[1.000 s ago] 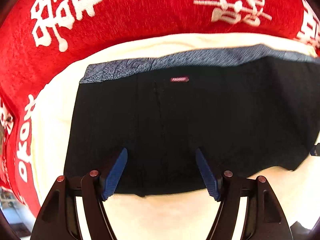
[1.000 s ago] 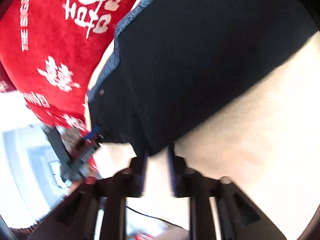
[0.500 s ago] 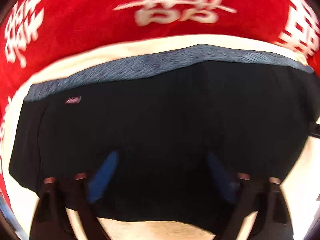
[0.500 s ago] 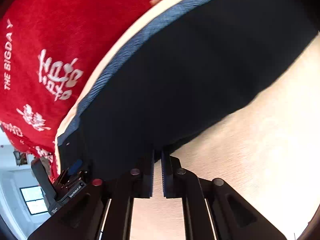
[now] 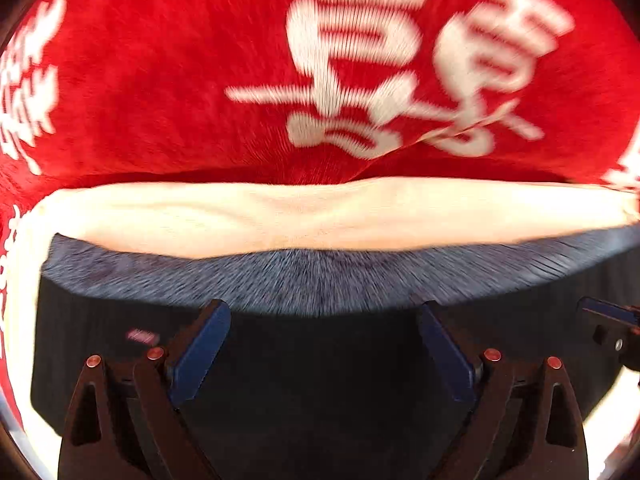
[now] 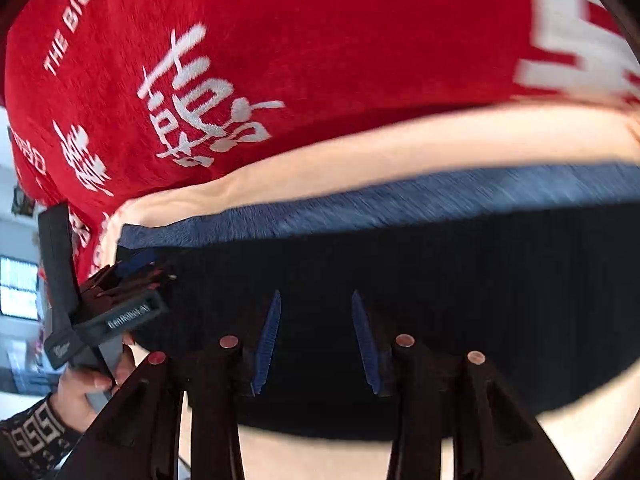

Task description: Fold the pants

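Black gripper arms with copper rivets (image 5: 492, 355) and blue-padded fingers (image 6: 267, 344) — sleeve (image 6: 34, 434) black, beige key-patterned.

A plush red blanket (image 5: 168, 92) printed with large white characters fills the far part of both views; in the right wrist view small white Latin letters run along its left side. Near it lies a cream cloth surface (image 5: 320, 216), slightly wrinkled, its far edge against the blanket. At the far left, a bright window (image 6: 18, 288) shows, blurred.
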Motion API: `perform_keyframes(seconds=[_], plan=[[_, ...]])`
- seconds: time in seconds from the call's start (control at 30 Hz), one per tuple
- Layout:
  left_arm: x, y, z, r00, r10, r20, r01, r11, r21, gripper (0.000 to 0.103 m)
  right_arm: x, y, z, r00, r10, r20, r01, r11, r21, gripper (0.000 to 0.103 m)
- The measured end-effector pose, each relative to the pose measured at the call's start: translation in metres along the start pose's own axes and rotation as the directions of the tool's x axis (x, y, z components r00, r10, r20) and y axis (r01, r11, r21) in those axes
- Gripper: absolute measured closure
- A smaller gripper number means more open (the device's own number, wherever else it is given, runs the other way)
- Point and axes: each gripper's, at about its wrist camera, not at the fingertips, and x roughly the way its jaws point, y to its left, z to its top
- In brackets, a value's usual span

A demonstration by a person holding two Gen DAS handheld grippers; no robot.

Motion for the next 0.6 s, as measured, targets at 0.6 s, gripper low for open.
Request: perform_keyframes(seconds=[0.6], plan=[[-0.059,-0.043,-0.013,1.0,-0.013,-0.001,0.013,0.99,0.138,0.007,-0.086,-0.113,-0.065,0.988,-0.146,0.053,0.129,0.96,0.251,0.042]])
